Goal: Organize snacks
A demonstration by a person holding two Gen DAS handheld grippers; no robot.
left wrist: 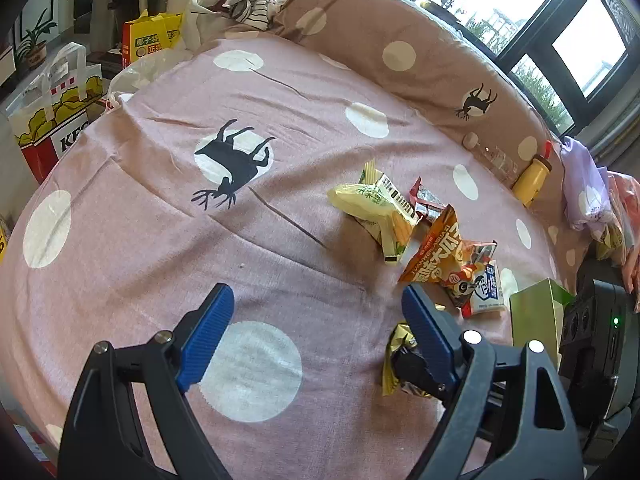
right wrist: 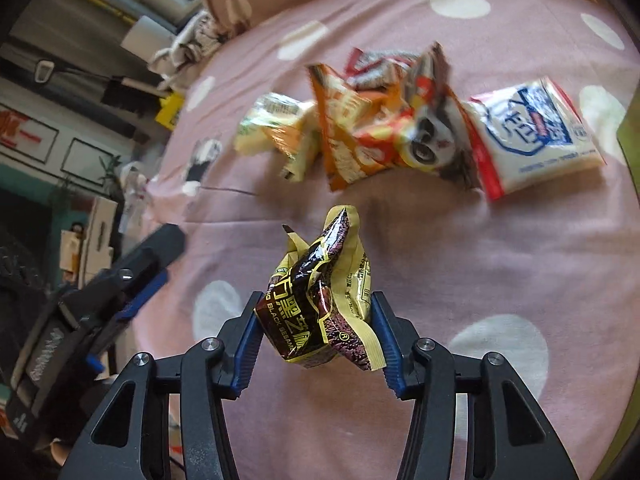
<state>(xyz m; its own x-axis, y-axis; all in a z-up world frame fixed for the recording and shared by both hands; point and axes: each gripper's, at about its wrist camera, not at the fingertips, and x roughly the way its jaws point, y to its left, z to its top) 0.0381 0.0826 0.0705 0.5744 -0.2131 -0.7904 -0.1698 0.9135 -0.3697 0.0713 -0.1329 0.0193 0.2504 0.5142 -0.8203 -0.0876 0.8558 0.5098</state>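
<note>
My right gripper [right wrist: 317,320] is shut on a crumpled black and gold sesame packet [right wrist: 320,272], held above the pink spotted bedsheet [right wrist: 440,264]. The same packet [left wrist: 394,360] peeks out behind my left gripper's right finger in the left wrist view. My left gripper [left wrist: 318,300] hangs open over the sheet with nothing between its fingers. Beyond lie a yellow-green corn packet [left wrist: 376,208], an orange packet [left wrist: 444,256], a white and blue packet [left wrist: 486,288] and a red and dark packet [left wrist: 428,200], heaped together. The right wrist view shows the orange packet [right wrist: 360,132] and the white and blue packet [right wrist: 536,136] blurred.
A green box [left wrist: 536,316] stands right of the heap. A yellow bottle [left wrist: 532,180], a clear bottle [left wrist: 492,156] and a lilac cloth [left wrist: 584,184] lie along the brown spotted duvet [left wrist: 380,40]. A KFC bag [left wrist: 52,120] and a yellow-red carton [left wrist: 148,40] stand off the bed's left.
</note>
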